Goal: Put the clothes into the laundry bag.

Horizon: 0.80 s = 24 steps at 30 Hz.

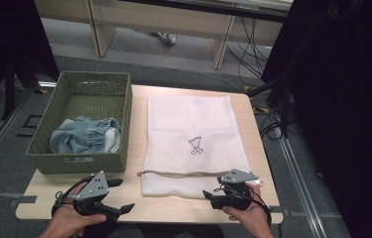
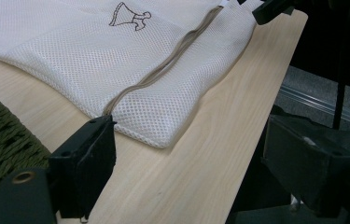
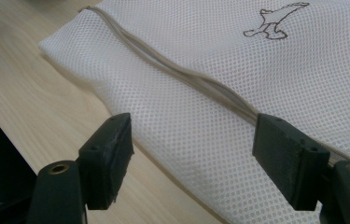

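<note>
A white mesh laundry bag lies flat on the wooden table, with a small dark drawing on it and a beige zipper running near its front edge. My left gripper hovers open above bare wood just left of the bag's front left corner; nothing is between its fingers. My right gripper stands open at the bag's front right corner. In the right gripper view the mesh and the zipper lie beyond the wide-apart fingers.
A green woven basket holding a crumpled denim garment stands at the table's left. The table's front edge is close under both hands. Cables and dark equipment stand to the right, and desk legs behind.
</note>
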{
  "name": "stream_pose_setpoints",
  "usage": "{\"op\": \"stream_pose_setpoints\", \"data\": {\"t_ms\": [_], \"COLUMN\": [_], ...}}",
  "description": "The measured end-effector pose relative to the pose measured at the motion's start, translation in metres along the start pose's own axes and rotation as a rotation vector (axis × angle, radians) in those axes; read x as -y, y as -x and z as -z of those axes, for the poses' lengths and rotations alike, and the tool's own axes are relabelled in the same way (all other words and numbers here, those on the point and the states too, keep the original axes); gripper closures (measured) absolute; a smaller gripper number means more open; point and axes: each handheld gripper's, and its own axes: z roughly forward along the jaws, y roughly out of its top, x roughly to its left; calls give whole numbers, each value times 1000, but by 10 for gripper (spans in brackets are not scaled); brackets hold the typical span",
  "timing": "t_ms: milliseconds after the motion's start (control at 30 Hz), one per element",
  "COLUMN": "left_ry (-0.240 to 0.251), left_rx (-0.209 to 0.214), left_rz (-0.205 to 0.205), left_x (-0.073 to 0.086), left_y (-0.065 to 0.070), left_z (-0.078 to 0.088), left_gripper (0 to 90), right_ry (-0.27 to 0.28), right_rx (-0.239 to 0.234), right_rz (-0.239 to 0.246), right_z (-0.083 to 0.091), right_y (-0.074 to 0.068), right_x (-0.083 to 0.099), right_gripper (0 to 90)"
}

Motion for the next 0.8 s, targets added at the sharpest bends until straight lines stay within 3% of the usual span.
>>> {"op": "stream_pose_setpoints", "data": {"t_ms": [133, 200, 300, 433, 633, 667, 700, 800], "left_ry": [-9, -4, -6, -7, -22, -19, -12, -23], "left_rx": [-8, -2, -2, 2, 0, 6, 3, 10], "left_rz": [-4, 0, 7, 12, -13, -13, 6, -5], "left_x": [0, 0, 0, 0, -1, -1, 0, 0], "left_y": [-1, 0, 0, 1, 0, 1, 2, 1], "left_z": [1, 0, 0, 0, 0, -1, -2, -2], "left_gripper": [163, 164, 163, 163, 164, 163, 164, 164], "right_ry": [-1, -5, 2, -4, -12, -9, -12, 30], "right_rx": [-2, -4, 0, 2, 18, 34, 36, 50], "right_rz": [16, -5, 26, 9, 19, 43, 38, 93], "right_z": [0, 0, -1, -1, -1, -1, -1, 2], "right_y": [1, 0, 1, 0, 1, 3, 3, 7], "right_x": [1, 0, 0, 0, 0, -1, -1, -6], "right_gripper": [294, 294, 294, 295, 296, 287, 273, 254]}}
